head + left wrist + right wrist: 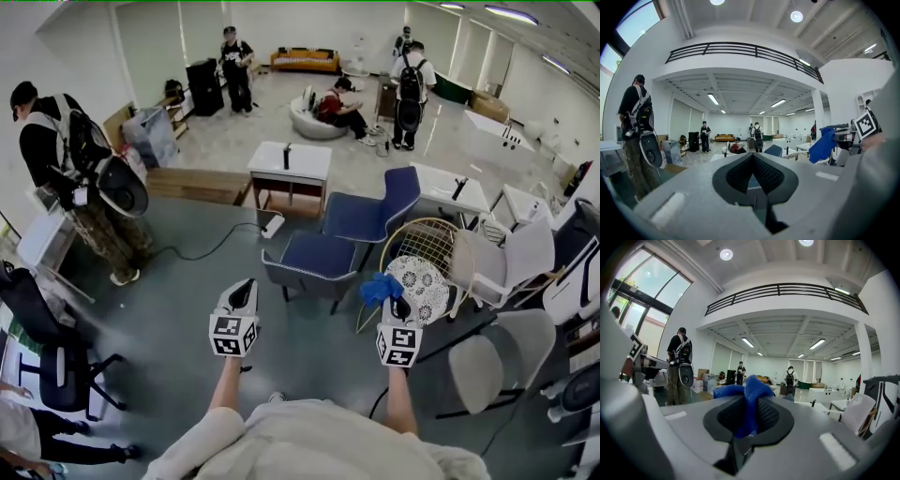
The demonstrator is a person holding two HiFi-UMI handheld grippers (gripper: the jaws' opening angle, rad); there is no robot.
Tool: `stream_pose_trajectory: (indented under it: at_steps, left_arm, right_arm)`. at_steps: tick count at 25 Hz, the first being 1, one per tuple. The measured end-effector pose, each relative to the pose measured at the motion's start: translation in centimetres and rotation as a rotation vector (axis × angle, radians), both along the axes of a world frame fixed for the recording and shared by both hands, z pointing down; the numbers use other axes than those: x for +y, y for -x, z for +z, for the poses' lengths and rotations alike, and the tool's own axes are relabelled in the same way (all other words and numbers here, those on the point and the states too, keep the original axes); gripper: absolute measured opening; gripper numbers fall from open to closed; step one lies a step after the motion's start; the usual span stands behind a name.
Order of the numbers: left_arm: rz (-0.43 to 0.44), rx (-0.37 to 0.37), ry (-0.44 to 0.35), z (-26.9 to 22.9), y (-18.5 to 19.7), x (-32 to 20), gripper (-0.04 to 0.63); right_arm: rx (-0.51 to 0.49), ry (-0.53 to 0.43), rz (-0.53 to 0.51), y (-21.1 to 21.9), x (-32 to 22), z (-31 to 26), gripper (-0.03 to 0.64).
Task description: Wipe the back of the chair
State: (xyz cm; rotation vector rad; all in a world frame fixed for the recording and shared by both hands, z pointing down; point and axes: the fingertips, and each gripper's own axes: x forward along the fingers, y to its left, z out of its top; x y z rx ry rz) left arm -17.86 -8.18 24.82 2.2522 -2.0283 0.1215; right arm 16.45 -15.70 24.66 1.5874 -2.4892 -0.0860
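**Head view.**
- Floor: an open grey stretch at centre left and lower left. A black office chair and a standing person bound it on the left.
- Blue armchairs: two, at centre, with a white surface beyond them.
- Pale chairs: closely packed along the right edge, with little room between them.
- Wire-back chair: at centre right, between the blue armchairs and the pale chairs. Its round patterned seat faces up.
- Left claw: at lower centre over bare floor, tips together, touching nothing.
- Right claw: at lower centre right, by the near edge of the wire-back chair's seat. It is clamped on a blue cloth that bunches out to its left. Whether the cloth touches the chair cannot be told.

**Left gripper view.**
- Left claw: jaws closed to a point, nothing between them.
- Blue cloth: at centre right, beside the other claw's marker cube.
- Standing person: at the left edge, with open hall ahead.

**Right gripper view.**
- Right claw: jaws pressed onto the blue cloth, a fold of which rises above the tips.
- Standing person: at centre left.
- One of the pale chairs: at lower right.
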Motion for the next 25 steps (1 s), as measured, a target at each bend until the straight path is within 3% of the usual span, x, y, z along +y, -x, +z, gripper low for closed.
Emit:
stream_pose_trajectory:
  at_steps: [25]
  left_arm:
    - [-0.015, 0.019, 0.007, -0.2, 0.6, -0.2, 0.002]
  right_arm:
    - [0.006, 0.01, -0.031, 2.1, -0.9, -0.4, 0.034]
